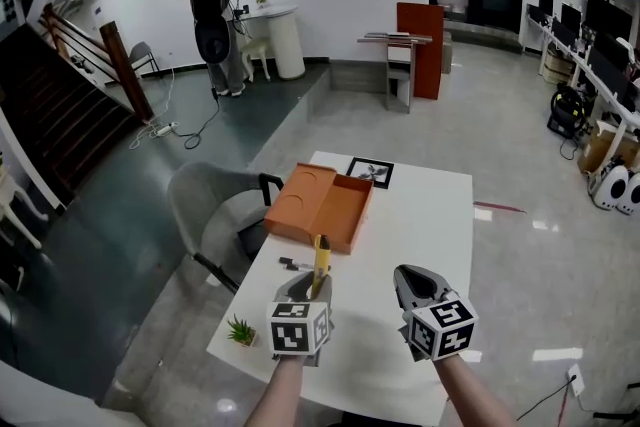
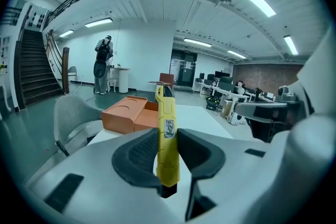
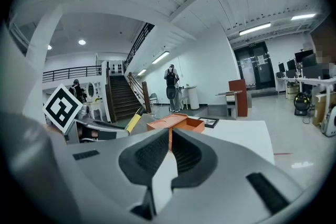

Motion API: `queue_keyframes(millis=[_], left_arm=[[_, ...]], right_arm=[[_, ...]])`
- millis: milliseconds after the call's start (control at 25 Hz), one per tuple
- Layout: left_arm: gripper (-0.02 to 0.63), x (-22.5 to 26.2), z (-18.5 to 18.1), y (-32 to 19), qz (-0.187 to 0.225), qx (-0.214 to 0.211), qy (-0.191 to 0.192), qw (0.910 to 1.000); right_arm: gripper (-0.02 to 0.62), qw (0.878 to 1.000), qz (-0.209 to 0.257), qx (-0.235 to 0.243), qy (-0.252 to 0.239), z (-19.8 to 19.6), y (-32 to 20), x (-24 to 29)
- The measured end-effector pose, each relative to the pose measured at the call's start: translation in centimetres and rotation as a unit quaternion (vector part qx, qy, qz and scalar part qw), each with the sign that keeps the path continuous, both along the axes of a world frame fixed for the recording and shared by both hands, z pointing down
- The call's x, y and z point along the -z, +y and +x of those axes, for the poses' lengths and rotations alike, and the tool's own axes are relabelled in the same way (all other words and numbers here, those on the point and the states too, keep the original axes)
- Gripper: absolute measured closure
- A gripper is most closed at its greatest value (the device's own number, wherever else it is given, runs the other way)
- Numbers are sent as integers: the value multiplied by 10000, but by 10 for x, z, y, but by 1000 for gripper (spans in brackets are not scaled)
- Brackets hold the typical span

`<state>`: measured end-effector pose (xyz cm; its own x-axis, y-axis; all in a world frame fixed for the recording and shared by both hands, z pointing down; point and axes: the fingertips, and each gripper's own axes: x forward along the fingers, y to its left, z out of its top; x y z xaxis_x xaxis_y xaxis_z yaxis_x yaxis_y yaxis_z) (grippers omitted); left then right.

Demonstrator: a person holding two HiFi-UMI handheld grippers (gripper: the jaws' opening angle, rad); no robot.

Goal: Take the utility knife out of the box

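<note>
The yellow utility knife (image 1: 321, 260) is clamped between the jaws of my left gripper (image 1: 312, 283), its tip pointing away toward the orange box (image 1: 320, 205). In the left gripper view the knife (image 2: 167, 134) stands between the two dark pads, above the white table and short of the box (image 2: 131, 115). The box lies open, its lid spread flat to the left. My right gripper (image 1: 415, 277) hovers beside the left one, jaws shut with nothing between them. The right gripper view shows the box (image 3: 176, 123) straight ahead and the knife (image 3: 133, 120) at left.
The white table (image 1: 420, 215) carries a black-and-white marker card (image 1: 369, 172) behind the box, a small dark item (image 1: 293, 265) and a little green plant (image 1: 240, 330) near its left edge. A grey chair (image 1: 215, 210) stands at the table's left. A person (image 1: 210, 15) stands far back.
</note>
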<state>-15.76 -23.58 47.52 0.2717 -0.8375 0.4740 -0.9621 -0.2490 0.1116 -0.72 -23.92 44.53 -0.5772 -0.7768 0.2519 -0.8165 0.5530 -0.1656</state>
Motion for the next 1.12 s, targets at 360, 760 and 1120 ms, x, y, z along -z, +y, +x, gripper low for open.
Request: queue_keyframes(millis=[360, 760, 1120], left_arm=[[497, 8, -8, 24, 148, 102, 3, 9998], [497, 12, -19, 29, 222, 246, 68, 9994], [497, 11, -26, 27, 213, 321, 101, 9992]], right_arm=[[595, 10000, 32, -1, -9, -3, 17, -1], [595, 10000, 68, -13, 70, -8, 21, -3], [595, 9998, 3, -49, 183, -7, 20, -10]])
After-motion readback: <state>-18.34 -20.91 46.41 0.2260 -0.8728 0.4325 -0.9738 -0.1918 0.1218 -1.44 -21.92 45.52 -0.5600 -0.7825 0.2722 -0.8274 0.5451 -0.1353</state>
